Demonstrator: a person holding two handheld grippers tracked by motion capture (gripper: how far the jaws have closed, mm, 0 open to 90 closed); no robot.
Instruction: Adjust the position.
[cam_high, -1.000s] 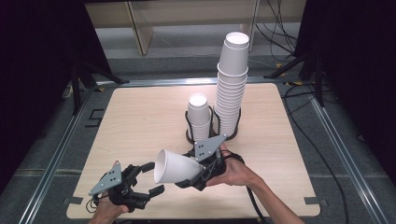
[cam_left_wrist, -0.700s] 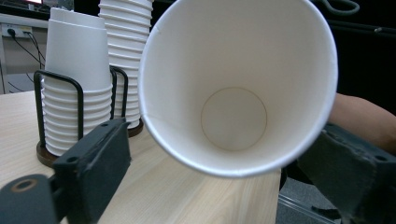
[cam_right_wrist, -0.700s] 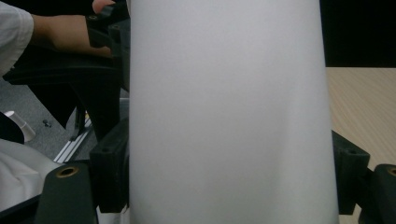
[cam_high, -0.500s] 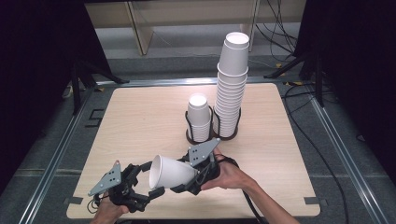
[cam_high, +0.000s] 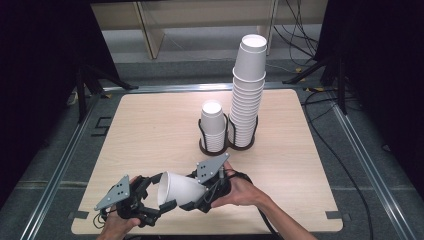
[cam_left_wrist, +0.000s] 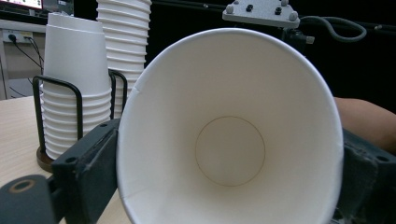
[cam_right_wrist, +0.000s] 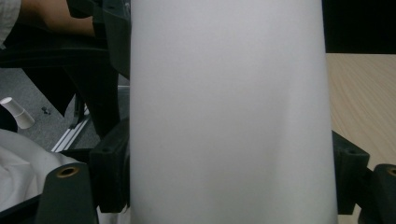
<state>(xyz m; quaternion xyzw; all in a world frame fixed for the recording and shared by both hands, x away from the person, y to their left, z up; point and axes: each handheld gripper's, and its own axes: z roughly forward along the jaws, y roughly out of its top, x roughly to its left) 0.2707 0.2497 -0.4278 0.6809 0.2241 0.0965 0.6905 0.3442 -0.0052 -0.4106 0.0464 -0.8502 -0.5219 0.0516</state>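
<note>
Near the tabletop's (cam_high: 150, 125) front edge, your right tool (cam_high: 202, 192) gripped the sideways paper cup (cam_high: 177, 189) by its base; your left tool's (cam_high: 150, 207) jaws, just closing, flanked its rim without clearly pinching it.

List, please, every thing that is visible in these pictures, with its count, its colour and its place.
Paper cup: one, white, on its side, between the two grippers at the near table edge.
Tall cup stack: one, white, in the right ring of the holder.
Short cup stack: one, white, in the left ring.
Holder: one, black wire, table middle.
Table: one, light wood.
Cables: several, black, on the floor behind.
Right gripper: black, shut on the cup's narrow end.
Left gripper: black, jaws at the cup's rim.
</note>
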